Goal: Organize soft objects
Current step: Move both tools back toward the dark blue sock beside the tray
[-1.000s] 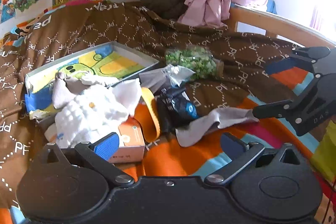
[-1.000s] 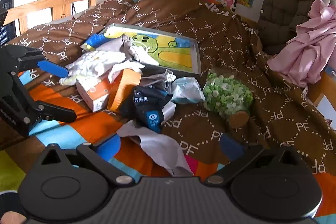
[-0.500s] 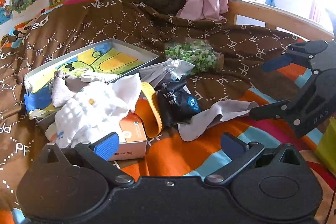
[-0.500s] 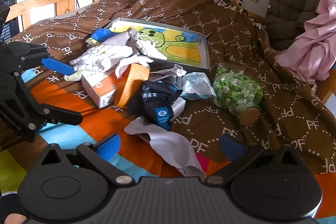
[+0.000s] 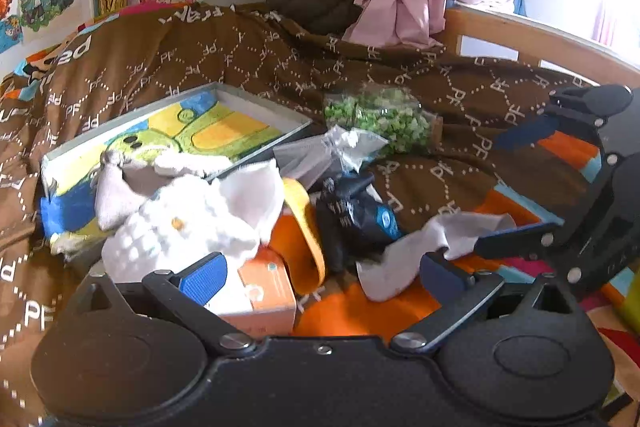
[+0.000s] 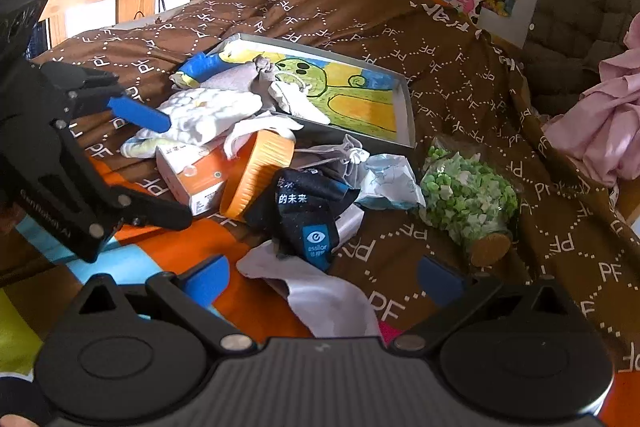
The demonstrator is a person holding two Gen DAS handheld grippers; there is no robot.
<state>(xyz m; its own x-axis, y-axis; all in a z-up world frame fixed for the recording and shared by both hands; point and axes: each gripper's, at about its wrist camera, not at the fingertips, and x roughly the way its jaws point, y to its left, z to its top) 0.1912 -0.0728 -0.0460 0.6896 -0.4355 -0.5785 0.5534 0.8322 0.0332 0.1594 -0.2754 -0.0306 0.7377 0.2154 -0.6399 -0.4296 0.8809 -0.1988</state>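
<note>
Both views have edged nearer the pile on the bed since a moment ago, suggesting an approach; left gripper (image 5: pixel 322 273) and right gripper (image 6: pixel 324 275) gape wide, holding nothing; grey cloth (image 6: pixel 320 291) lies just ahead; dark pouch (image 6: pixel 308 215) reads "essilor"; quilt (image 6: pixel 440 75) repeats "PF".

Bare quilt (image 6: pixel 400 27) lies open beyond the box (image 6: pixel 404 107); clutter crowds the orange tub (image 6: pixel 256 175).

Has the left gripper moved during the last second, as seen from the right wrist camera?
Yes. Against the orange box, the left gripper has advanced toward the pile. Its upper finger now overlaps the white knitted cloth.
</note>
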